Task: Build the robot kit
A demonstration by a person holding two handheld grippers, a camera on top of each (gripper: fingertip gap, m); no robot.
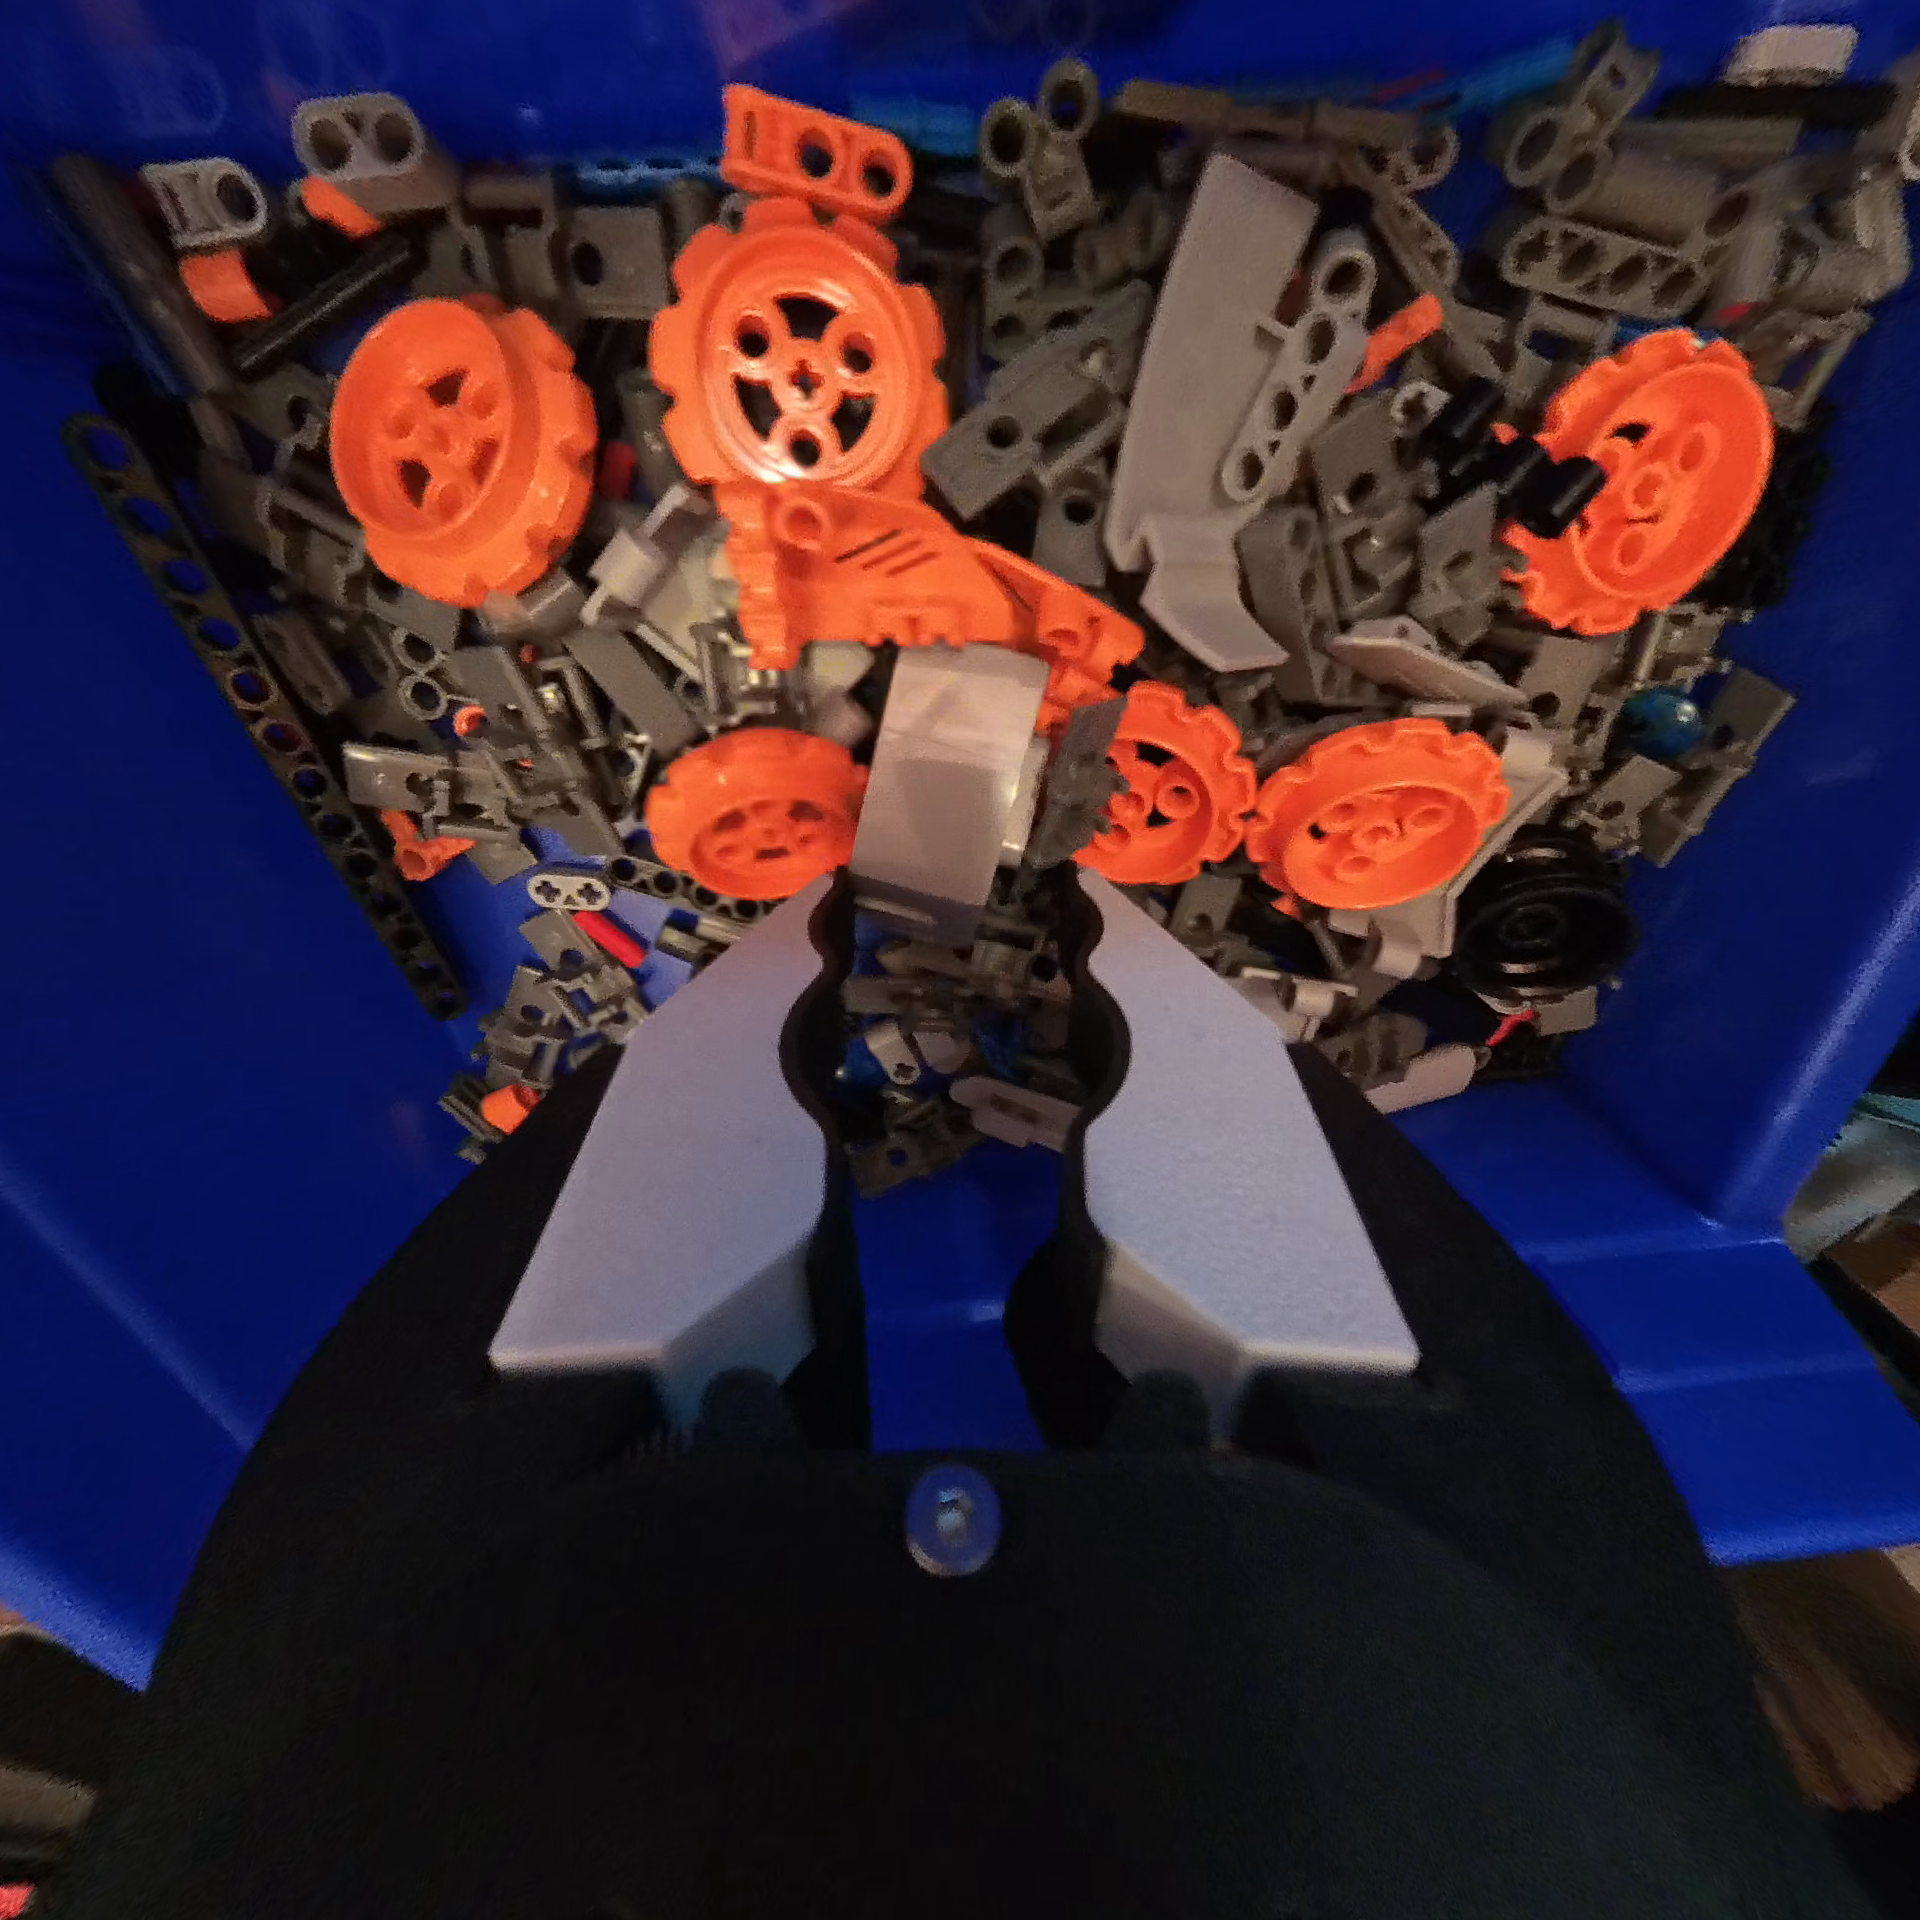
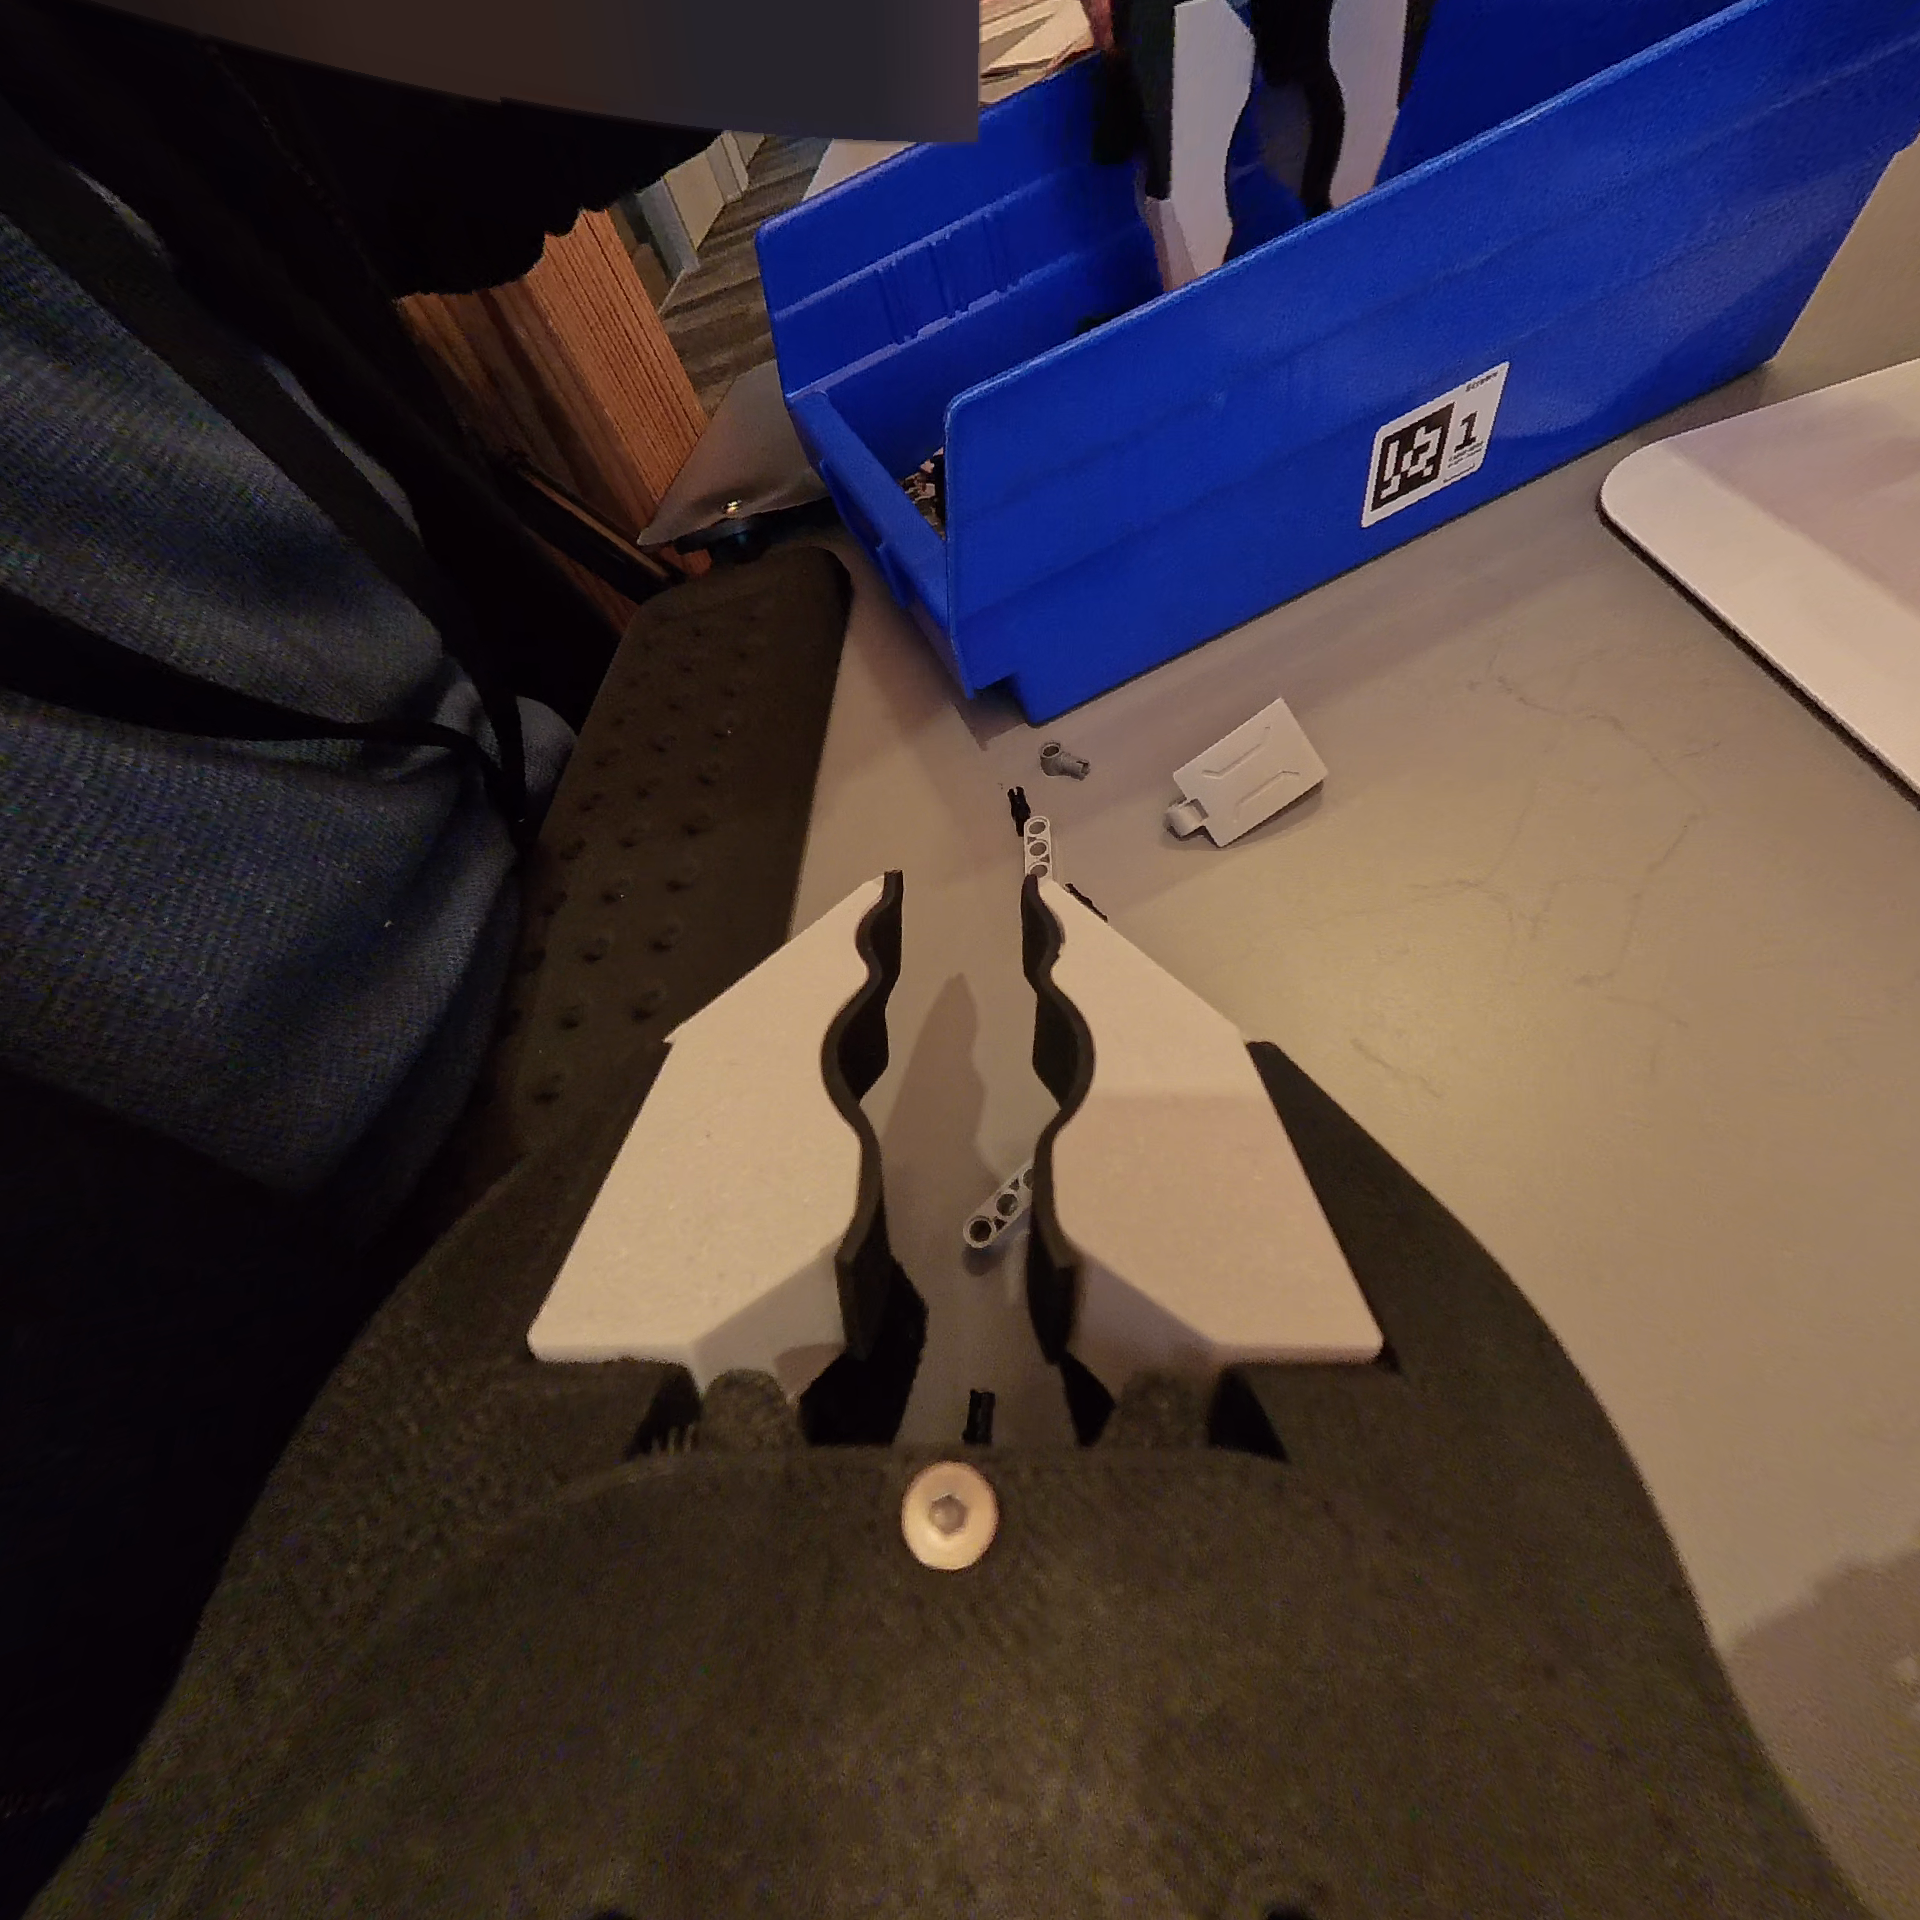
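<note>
My left gripper (image 1: 956,899) is down inside a blue bin (image 1: 156,935) heaped with grey and orange building-toy parts. Its jaws stand open, with the tips on either side of the lower end of a light grey curved panel (image 1: 956,769). The left tip touches the panel and a small gap shows at the right tip. Orange wheels (image 1: 764,810) (image 1: 1164,795) lie just beside the panel. My right gripper (image 2: 961,883) is open and empty, low over a grey table (image 2: 1455,1039). A small grey beam (image 2: 997,1210) lies on the table between its fingers, and another beam (image 2: 1037,847) lies just past the tips.
On the table beyond the right gripper lie a grey flat panel (image 2: 1247,784), a small grey connector (image 2: 1062,762) and a black pin (image 2: 1013,805). The blue bin (image 2: 1195,540) bears a sticker, and the left gripper (image 2: 1268,135) reaches into it. A white board (image 2: 1787,561) lies at right and a black pad (image 2: 686,831) at left. Left tips to right tips: about 30 centimetres.
</note>
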